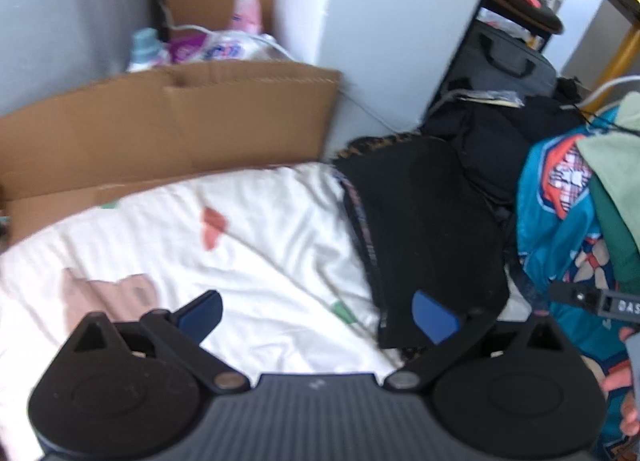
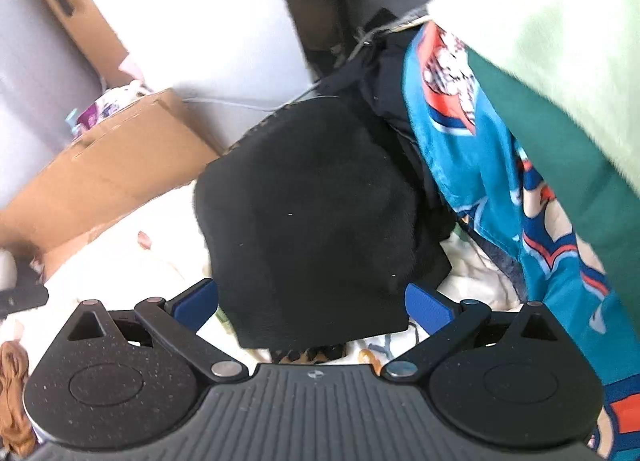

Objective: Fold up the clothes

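Black garment point(image 2: 316, 217): folded, flat on white bedspread point(image 1: 248, 253), right part. Teal printed cloth point(image 2: 488, 165): heaped just right of it. Cardboard box point(image 1: 172, 117): far left. Left gripper point(image 1: 318, 315): jaws apart, empty. Right gripper point(image 2: 312, 303): jaws apart, straddling garment's near edge.

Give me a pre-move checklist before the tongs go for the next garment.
1. Left tongs open and holding nothing: ok.
2. Right tongs open and holding nothing: ok.
3. Black folded garment lying flat on the white patterned sheet: ok.
4. Bare sheet free for folding, left of the black garment: ok.
5. Teal patterned garment reachable in the pile at right: ok.
6. Whether the teal garment is caught under the green cloth: cannot tell.
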Tool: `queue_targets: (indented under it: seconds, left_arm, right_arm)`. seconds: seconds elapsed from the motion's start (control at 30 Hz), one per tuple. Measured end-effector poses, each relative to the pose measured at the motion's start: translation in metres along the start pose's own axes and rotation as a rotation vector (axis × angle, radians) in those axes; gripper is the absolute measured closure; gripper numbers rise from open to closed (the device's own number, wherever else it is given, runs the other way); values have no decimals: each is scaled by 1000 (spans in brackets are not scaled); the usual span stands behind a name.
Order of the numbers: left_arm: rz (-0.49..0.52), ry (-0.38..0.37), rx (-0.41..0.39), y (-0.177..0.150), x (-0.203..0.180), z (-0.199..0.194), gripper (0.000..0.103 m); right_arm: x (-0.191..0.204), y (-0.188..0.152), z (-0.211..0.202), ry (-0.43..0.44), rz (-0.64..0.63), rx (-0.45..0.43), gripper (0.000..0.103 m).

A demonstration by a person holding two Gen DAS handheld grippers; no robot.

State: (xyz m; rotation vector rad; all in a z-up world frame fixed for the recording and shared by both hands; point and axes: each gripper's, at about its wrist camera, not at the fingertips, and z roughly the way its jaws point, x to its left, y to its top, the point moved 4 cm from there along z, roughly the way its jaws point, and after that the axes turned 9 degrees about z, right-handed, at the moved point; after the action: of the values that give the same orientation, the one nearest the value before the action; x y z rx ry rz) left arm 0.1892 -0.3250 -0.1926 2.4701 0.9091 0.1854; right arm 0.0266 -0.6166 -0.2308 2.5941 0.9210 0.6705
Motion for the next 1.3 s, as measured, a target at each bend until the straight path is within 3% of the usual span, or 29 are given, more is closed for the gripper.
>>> queue_targets:
  seconds: [0.33, 0.5, 0.9, 1.3]
  left_arm:
    - [-53, 94, 16, -4, 44, -73, 0]
    - [-52, 146, 40, -10, 68, -115, 0]
    - [-148, 207, 31, -42, 131, -222, 0]
    - [-215, 279, 16, -94, 166, -304, 0]
  right_arm:
    - [38, 13, -52, 7, -15, 12, 0]
    - [63, 27, -76, -37, -55, 17, 0]
    - [103, 48, -144, 28, -102, 9, 0]
    - [138, 21, -193, 102, -178, 33, 0]
